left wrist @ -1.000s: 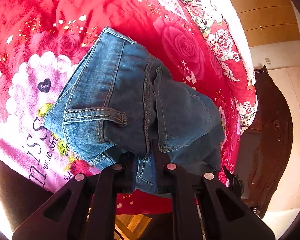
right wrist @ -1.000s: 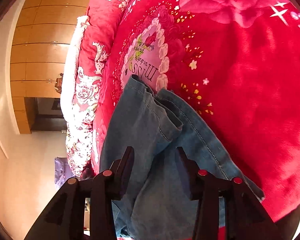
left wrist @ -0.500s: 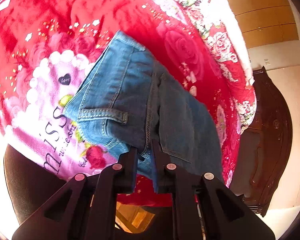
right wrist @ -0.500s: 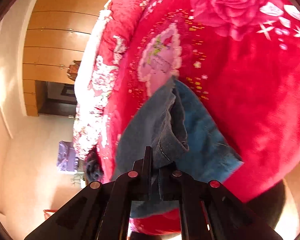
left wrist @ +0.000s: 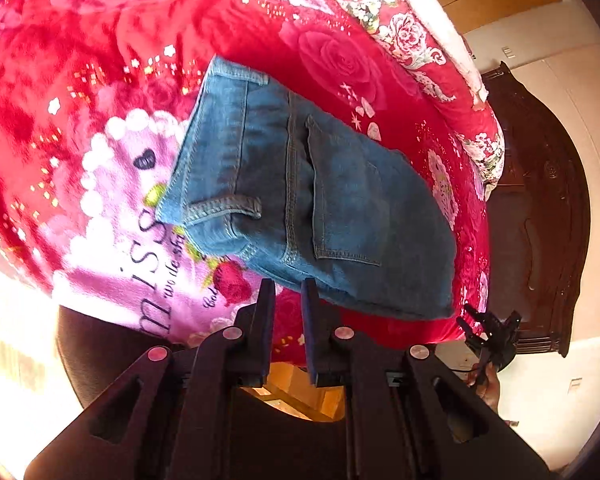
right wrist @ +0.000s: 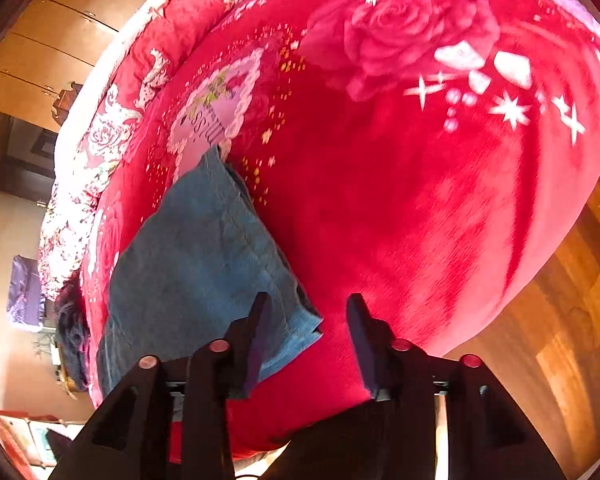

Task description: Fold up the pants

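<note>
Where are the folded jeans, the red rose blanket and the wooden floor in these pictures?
folded jeans [left wrist: 324, 200], left wrist view, on the back pocket.
red rose blanket [right wrist: 400, 208], right wrist view, on a plain red patch.
wooden floor [right wrist: 572, 320], right wrist view, on the planks.

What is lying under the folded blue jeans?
The folded jeans lie on a red rose-printed blanket, overlapping its pink heart panel with lettering. The part of the print directly beneath the denim is covered, so it cannot be seen.
</note>
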